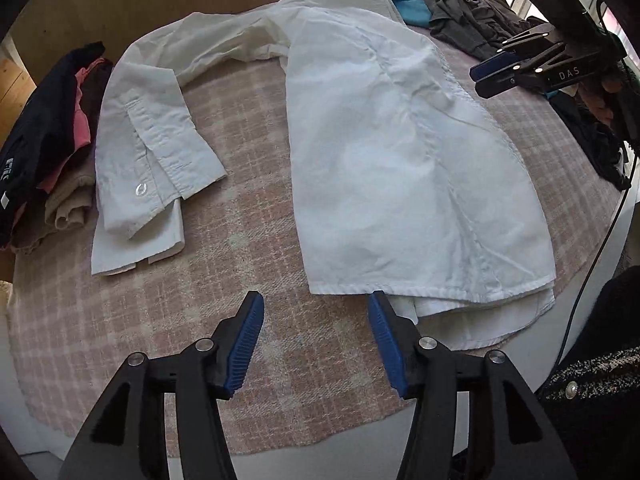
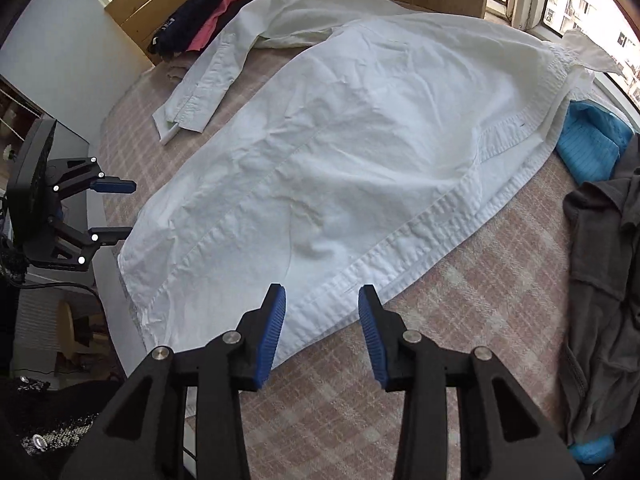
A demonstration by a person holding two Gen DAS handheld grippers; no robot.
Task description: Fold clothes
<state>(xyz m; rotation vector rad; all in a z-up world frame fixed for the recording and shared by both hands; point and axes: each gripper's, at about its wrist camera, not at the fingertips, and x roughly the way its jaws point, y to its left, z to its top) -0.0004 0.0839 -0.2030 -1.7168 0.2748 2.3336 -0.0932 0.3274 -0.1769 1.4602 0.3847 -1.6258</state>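
Note:
A white long-sleeved shirt (image 1: 400, 140) (image 2: 340, 160) lies spread on the pink plaid cloth (image 1: 240, 208) (image 2: 460, 320), one side folded over its body. Its sleeve (image 1: 148, 140) (image 2: 208, 80) lies bent off to the side, cuff towards me. My left gripper (image 1: 315, 300) (image 2: 120, 208) is open just short of the shirt's hem, with nothing between the blue pads; its right fingertip sits at the hem's edge. My right gripper (image 2: 322, 292) (image 1: 492, 76) stands open over the shirt's long stitched edge, and the pads do not press on the fabric.
A stack of folded dark, pink and beige clothes (image 1: 52, 140) (image 2: 216, 12) sits beyond the sleeve. Loose grey garments (image 1: 468, 16) (image 2: 600, 260) and a blue item (image 1: 410, 6) (image 2: 592, 148) lie by the collar end. A black cable (image 1: 600, 240) hangs at the table edge beside a tweed sleeve (image 1: 592, 380).

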